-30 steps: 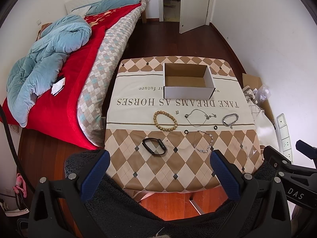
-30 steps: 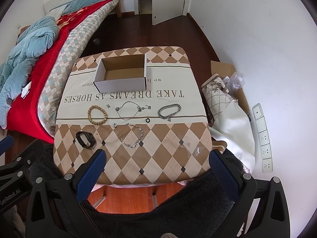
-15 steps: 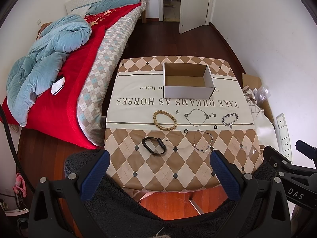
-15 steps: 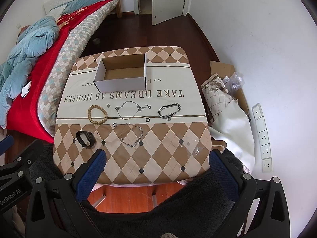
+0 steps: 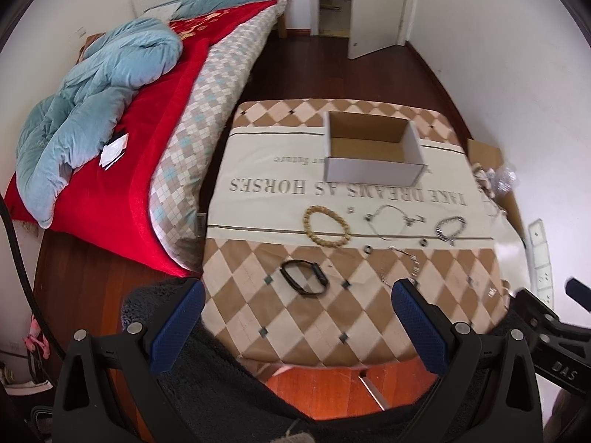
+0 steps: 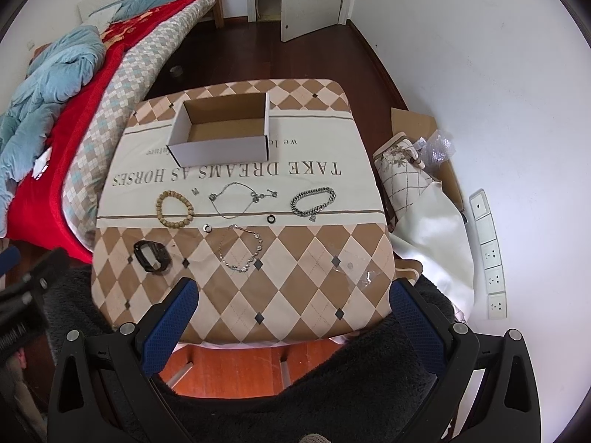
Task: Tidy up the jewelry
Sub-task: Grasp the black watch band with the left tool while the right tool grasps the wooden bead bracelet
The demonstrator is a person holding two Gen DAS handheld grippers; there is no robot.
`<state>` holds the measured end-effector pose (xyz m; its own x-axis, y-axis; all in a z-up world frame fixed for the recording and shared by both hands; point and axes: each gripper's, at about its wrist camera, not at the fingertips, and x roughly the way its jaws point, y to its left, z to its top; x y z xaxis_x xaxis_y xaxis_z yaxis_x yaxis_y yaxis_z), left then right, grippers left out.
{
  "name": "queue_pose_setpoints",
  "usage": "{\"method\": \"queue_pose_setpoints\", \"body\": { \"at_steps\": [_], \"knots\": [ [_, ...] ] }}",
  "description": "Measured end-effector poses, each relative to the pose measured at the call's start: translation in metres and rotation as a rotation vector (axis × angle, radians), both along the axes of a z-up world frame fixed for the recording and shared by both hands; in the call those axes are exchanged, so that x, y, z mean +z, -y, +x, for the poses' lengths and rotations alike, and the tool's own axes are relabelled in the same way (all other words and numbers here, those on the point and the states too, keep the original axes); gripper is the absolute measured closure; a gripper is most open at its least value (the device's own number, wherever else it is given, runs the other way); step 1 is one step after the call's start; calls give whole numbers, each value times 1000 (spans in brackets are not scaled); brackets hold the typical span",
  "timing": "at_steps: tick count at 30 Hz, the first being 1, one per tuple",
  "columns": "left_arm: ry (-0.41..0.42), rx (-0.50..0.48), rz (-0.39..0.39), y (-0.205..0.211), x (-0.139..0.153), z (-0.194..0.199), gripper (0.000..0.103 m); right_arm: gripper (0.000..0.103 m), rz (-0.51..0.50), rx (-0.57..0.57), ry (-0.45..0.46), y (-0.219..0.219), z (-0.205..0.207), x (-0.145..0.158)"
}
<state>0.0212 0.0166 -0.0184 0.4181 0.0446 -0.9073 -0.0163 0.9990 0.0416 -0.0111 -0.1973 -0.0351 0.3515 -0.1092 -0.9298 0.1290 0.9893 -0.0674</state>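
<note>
An empty white cardboard box stands at the far side of a small table with a checked cloth. In front of it lie a wooden bead bracelet, a thin chain necklace, a thick silver chain bracelet, a fine silver bracelet, two small black rings and a black band. My left gripper is open and empty, above the table's near edge. My right gripper is open and empty, likewise.
A bed with a red blanket and blue quilt runs along the table's left side. A folded cloth bundle, cardboard and a power strip lie on the floor to the right by the white wall. An open door is beyond.
Both grippers have moved forward and a little lower toward the table; the left view has shifted so the jewelry sits closer. Nothing on the table has moved.
</note>
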Motion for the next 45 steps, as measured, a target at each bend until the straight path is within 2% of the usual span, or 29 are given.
{"method": "queue_pose_setpoints", "body": {
  "at_steps": [6,13,22,24,26,29,30,31,33,36,38,43,45],
  "knots": [
    [-73,58,51,-31,-56,35,0,0,11,-47,-59,15,31,-47],
    [-170,97,55,-59,-120,65,1,0,21,-51,-111,18,65,-99],
    [-318,61,-4,-54,-187,82,4,2,-2,-15,-207,-1,102,-171],
    [-332,41,-12,-49,-195,82,14,3,-8,-5,-219,-4,105,-179],
    [-360,25,-27,-44,-205,81,32,4,-11,0,-230,-6,107,-186],
    [-385,8,-49,-39,-217,80,52,6,-7,1,-245,-6,109,-194],
    [-391,3,-52,-37,-220,79,55,6,-7,1,-248,-6,109,-194],
    [-393,-1,-56,-36,-222,78,62,6,-6,0,-250,-5,109,-195],
    [-376,-7,-53,-34,-223,77,68,6,-4,-1,-252,-4,109,-196],
    [-358,-15,-46,-32,-224,76,90,6,-5,-3,-251,-2,110,-197],
    [-357,-13,-54,-32,-225,82,95,6,-3,-3,-246,1,111,-198],
    [-341,-10,-45,-41,-216,88,96,7,1,1,-239,-4,110,-194],
    [-329,-5,-37,-45,-213,92,96,13,12,10,-231,-8,110,-191]
  ]
}}
